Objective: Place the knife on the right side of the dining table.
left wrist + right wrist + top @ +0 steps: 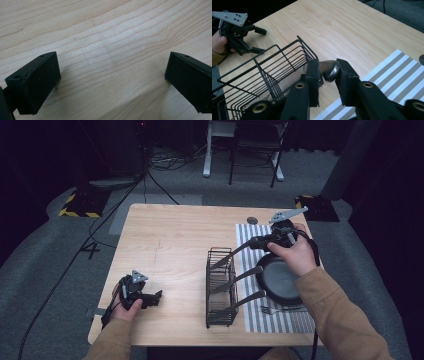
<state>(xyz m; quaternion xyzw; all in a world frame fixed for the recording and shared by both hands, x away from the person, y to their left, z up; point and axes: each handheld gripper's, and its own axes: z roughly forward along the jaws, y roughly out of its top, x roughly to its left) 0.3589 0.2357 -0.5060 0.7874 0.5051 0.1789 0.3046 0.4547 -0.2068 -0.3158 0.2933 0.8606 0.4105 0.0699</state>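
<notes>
A black wire basket (221,290) stands upright near the table's front middle, also seen in the right gripper view (262,72). Three dark utensils lean in it with their handles pointing right. My right gripper (257,242) is shut on the end of the top utensil's handle (239,251). In the right gripper view its jaws (328,67) press the rounded dark handle end (330,73) from both sides, just beyond the basket's rim. My left gripper (156,298) rests at the front left of the table, open over bare wood (112,80), with nothing between its jaws.
A striped placemat (250,232) lies to the right of the basket, with a dark round plate (280,280) and a fork (280,310) on it. The two other utensil handles (242,276) (247,298) stick out over the mat. A small dark disc (252,220) sits behind it.
</notes>
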